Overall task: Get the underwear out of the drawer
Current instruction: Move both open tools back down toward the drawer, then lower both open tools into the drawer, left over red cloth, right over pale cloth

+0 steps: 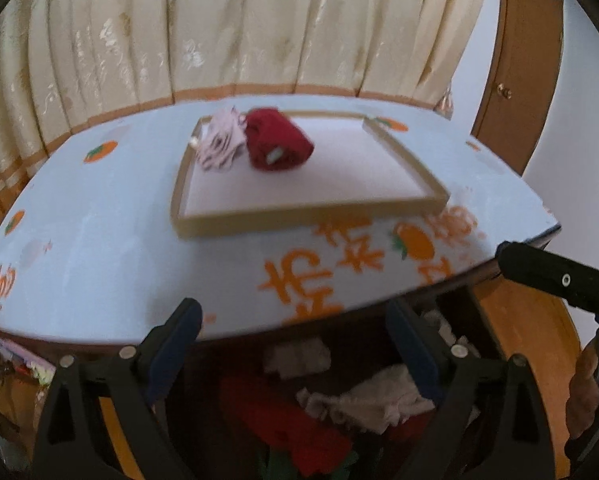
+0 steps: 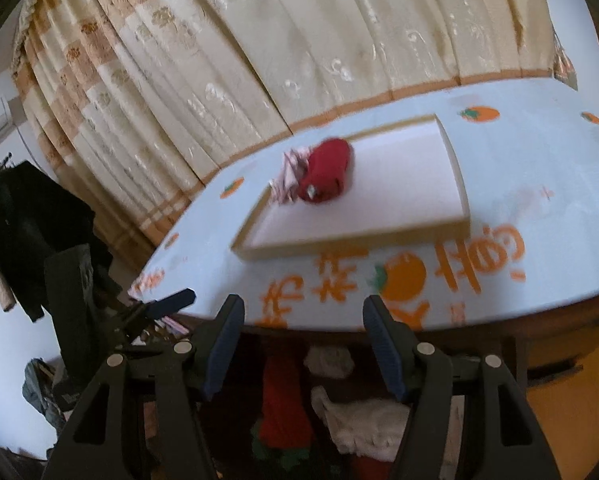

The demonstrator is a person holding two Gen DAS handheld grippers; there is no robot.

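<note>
Both my grippers, left (image 1: 295, 344) and right (image 2: 303, 344), hang open and empty above the drawer (image 1: 483, 320); a red roll (image 1: 279, 144) and pink piece (image 1: 219, 144) lie in the tray (image 1: 299, 216), white underwear (image 1: 379, 400) remains below

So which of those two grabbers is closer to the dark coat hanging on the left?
Left. The left gripper sits between the right gripper and the dark coat, off to that side; the right gripper is farther, over the open drawer.
</note>
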